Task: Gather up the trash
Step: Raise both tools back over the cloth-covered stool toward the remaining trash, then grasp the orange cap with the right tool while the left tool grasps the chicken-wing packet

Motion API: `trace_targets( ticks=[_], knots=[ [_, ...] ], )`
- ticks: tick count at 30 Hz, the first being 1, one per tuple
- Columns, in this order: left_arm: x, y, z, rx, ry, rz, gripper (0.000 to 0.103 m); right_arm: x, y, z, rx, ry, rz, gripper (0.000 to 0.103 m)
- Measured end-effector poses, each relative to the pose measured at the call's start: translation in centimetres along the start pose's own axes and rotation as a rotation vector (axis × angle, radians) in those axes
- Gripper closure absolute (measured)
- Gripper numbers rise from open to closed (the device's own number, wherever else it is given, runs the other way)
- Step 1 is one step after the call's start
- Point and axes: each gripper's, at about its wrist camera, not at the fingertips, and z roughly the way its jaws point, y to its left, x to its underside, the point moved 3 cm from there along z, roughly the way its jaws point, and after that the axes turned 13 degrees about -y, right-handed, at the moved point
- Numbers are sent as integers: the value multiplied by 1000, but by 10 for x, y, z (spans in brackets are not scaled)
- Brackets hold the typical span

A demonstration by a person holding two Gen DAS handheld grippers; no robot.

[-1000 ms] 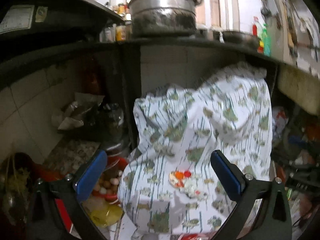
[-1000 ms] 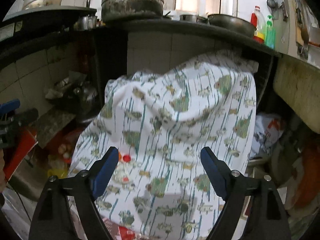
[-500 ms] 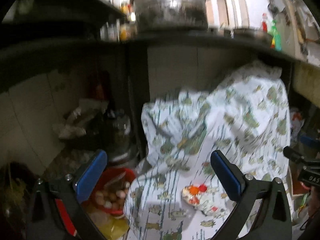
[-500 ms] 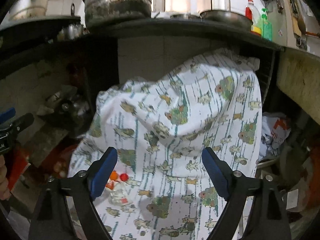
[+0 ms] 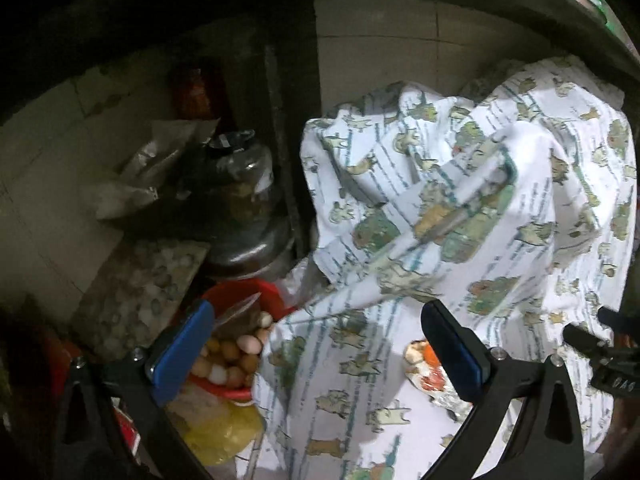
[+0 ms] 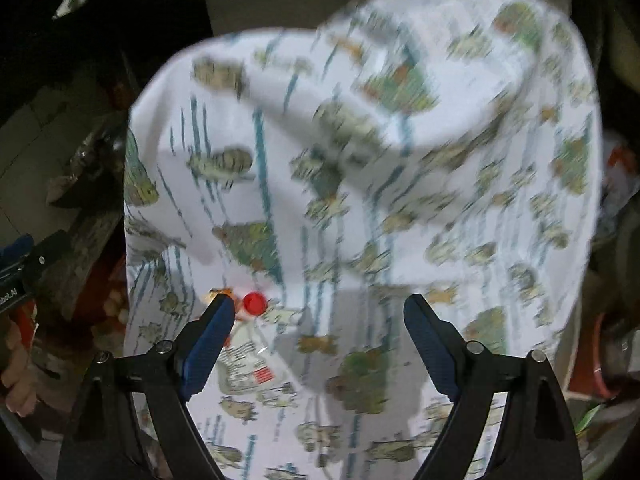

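Judging by what lies in front of you, the collecting has barely begun: both of your grippers hang with jaws wide apart and nothing between them, and the one clear piece of trash, a crumpled wrapper (image 6: pixel 250 364) with red and orange spots, lies uncollected on the patterned cloth (image 6: pixel 360 160). In the right wrist view the wrapper sits at lower left of the frame, just beside the left finger of your right gripper (image 6: pixel 318 330), not between the fingers, so you would need to shift toward it before closing. In the left wrist view the same wrapper (image 5: pixel 426 368) shows at lower right, partly hidden behind the right finger of your left gripper (image 5: pixel 316 344). No bin or bag for the trash is identifiable in either picture, so where it goes is left to settle. The cloth is draped over some bulky shape and falls in soft folds, a yielding surface under the wrapper. To its left, at lower left of the left wrist frame, a red basin (image 5: pixel 240 296) holds what look like eggs, with a yellow bag (image 5: pixel 222 432) below it and a dark jar (image 5: pixel 240 184) on a metal pot above. Tiled walls and a dark tabletop edge close the cramped, dim kitchen nook overhead. The right wrist picture is blurred.
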Motion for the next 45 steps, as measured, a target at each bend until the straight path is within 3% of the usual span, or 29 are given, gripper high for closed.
trace_targets(
  ticks=[7,12,15,18,23,28,29,37,45],
  knots=[
    [1,14,21,-16,35,-15,0,15,40,58,-92,144,71,16],
    [15,23,48,-6,136,-41,0,32,70,100,-70,214,15,23],
    [19,26,53,6,162,-56,0,44,90,121,-48,249,-82,36],
    [19,26,54,7,165,-57,0,53,104,133,-34,259,-135,42],
    [19,29,55,1,162,-78,0,58,109,145,-21,263,-91,44],
    [20,30,56,-9,177,-89,0,66,105,159,10,293,-90,67],
    [22,30,57,-11,182,-86,0,66,104,160,11,290,-87,71],
    [29,18,59,7,223,-73,0,59,97,130,-49,242,-146,71],
    [47,-20,70,64,346,-107,0,47,36,78,42,188,-79,71]
  ],
)
